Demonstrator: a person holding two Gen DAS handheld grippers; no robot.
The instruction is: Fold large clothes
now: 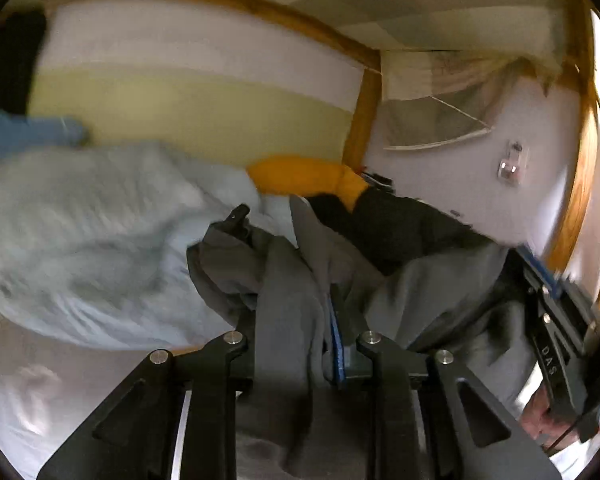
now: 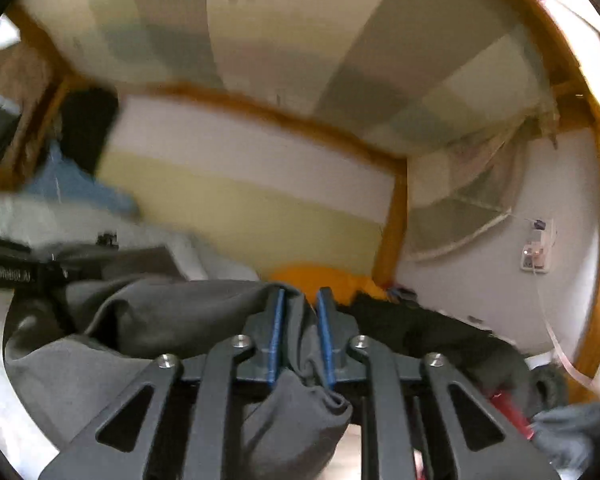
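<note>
Above the pale blue bedding the grey garment hangs bunched, nothing folded yet, I'd judge. My left gripper pinches one part, though blur hides the pads; my right gripper clamps another.

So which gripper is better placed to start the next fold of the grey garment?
Probably the right gripper: it pinches a clean bunch of the grey garment. The left gripper is buried under draped cloth.

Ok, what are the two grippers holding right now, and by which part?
Both are shut on the grey garment: the left gripper and right gripper each pinch a bunched fold of it. Which part cannot be told.
</note>
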